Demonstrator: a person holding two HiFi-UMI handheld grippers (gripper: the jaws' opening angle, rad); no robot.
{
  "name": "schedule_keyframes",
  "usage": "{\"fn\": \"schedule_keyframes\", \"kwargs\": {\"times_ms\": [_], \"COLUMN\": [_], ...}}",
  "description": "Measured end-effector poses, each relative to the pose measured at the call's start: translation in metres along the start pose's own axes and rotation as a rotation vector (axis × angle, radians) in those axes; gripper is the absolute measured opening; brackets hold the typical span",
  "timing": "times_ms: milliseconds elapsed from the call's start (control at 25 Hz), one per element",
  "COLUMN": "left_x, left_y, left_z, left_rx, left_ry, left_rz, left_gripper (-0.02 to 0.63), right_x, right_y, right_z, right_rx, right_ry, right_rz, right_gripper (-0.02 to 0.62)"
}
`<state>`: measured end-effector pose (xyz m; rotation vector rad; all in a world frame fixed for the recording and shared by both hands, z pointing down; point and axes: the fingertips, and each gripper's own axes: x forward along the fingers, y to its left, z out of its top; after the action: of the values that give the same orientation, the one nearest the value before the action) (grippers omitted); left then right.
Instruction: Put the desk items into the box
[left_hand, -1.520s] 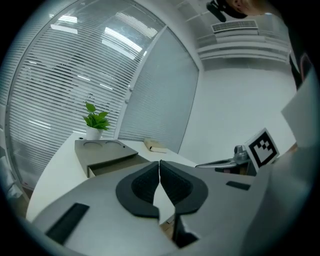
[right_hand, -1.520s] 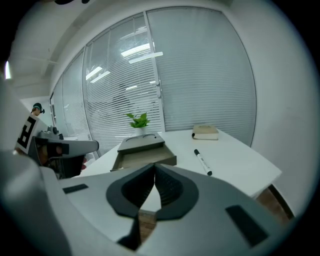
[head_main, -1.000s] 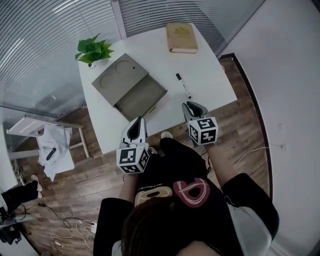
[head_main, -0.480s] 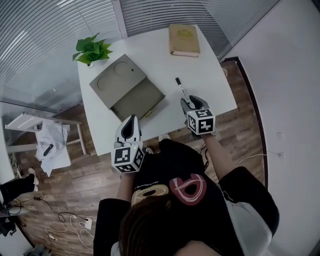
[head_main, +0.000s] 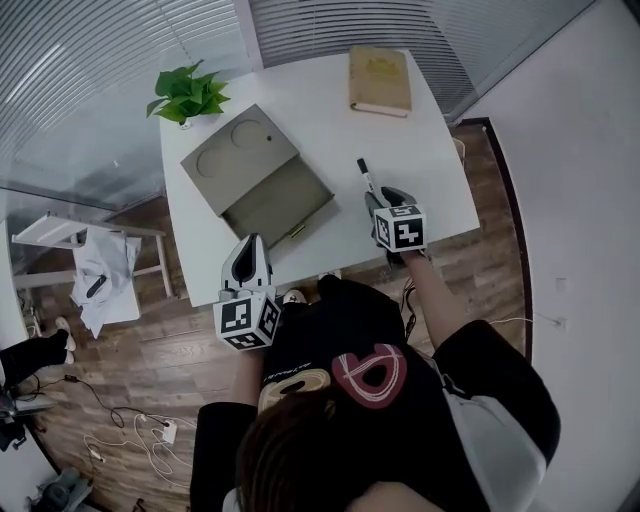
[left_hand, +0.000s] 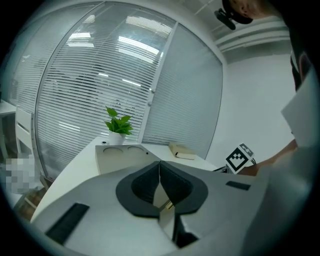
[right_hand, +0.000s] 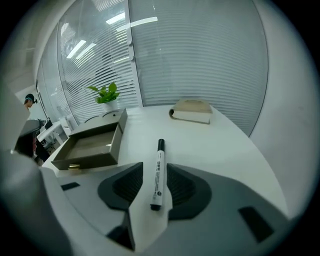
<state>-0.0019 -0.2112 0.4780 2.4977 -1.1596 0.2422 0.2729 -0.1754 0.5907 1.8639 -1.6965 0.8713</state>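
A black-and-white marker (head_main: 366, 177) (right_hand: 157, 170) lies on the white table (head_main: 320, 120), to the right of the open tan box (head_main: 276, 200) (right_hand: 92, 145). My right gripper (head_main: 379, 197) (right_hand: 155, 176) is at the marker's near end, open, with the marker lying between its fingers and a gap on each side. My left gripper (head_main: 249, 246) (left_hand: 160, 172) hangs at the table's front edge, short of the box, shut and empty. A tan book (head_main: 379, 80) (right_hand: 192, 111) lies at the table's far right corner.
The box's lid (head_main: 238, 155) lies folded back beside a potted plant (head_main: 188, 97) (left_hand: 118, 125) at the far left corner. Glass walls with blinds run behind the table. A white stand with cloth (head_main: 95, 285) is on the wooden floor to the left.
My right gripper has moved forward over the table's edge to the marker, which now lies between its jaws. The left gripper has drifted slightly left and back.
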Motion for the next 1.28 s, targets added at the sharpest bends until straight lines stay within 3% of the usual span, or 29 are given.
{"fn": "schedule_keyframes", "kwargs": {"times_ms": [680,1280], "left_x": [-0.004,-0.007], "left_y": [0.021,0.028], "left_z": [-0.004,-0.009], "left_rx": [-0.018,-0.029], "left_ry": [0.006,0.012], "left_rz": [0.103,0.119], "left_gripper": [0.020,0.020], "right_x": [0.036,0.036], "right_y": [-0.003,-0.007], "right_z": [-0.008,-0.008], "right_rx": [0.016,-0.052], "right_ry": [0.117,0.124], "right_rz": [0.008,-0.034], "right_gripper": [0.129,0.081]}}
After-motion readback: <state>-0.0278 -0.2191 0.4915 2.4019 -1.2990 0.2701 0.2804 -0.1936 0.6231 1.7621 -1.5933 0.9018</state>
